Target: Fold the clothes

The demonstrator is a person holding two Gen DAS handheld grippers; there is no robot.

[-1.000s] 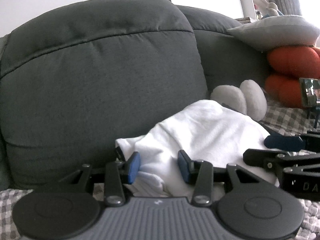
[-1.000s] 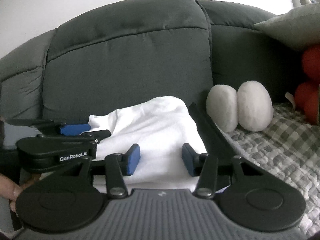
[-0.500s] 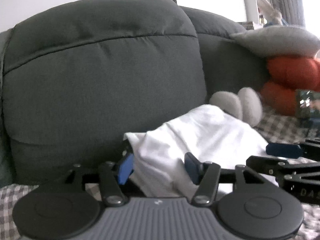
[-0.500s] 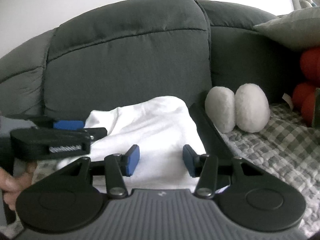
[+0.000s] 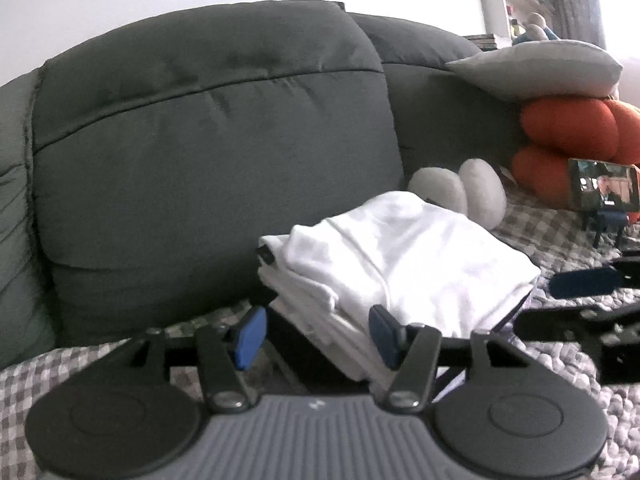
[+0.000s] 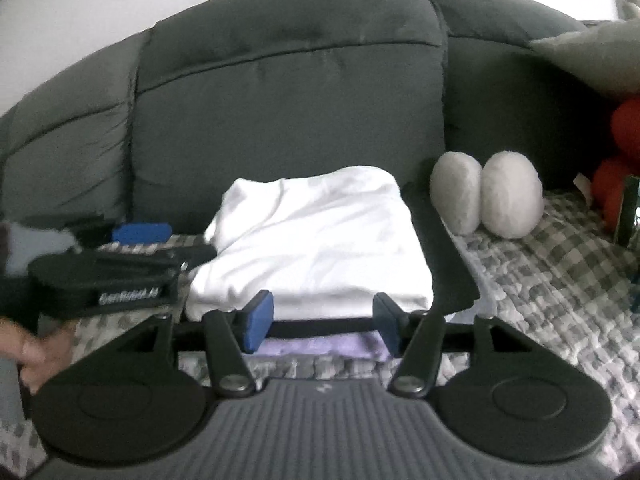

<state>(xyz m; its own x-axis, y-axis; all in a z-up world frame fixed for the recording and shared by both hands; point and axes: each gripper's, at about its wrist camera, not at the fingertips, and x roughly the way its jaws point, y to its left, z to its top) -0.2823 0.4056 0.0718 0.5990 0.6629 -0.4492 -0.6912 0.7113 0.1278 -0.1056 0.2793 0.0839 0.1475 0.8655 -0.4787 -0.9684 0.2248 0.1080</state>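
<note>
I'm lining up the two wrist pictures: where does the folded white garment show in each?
Left wrist: white garment right of centre, just beyond the open left gripper.
Right wrist: white garment at centre, just beyond the open right gripper.
Shared landmark: two white plush ovals to its right.

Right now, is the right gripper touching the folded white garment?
Apart. In the right wrist view, the open right gripper sits in front of the white garment, with dark and purple cloth visible between the pads and its edge.

Left gripper (image 5: 316, 338) and right gripper (image 6: 322, 322) gape (fingers empty).
</note>
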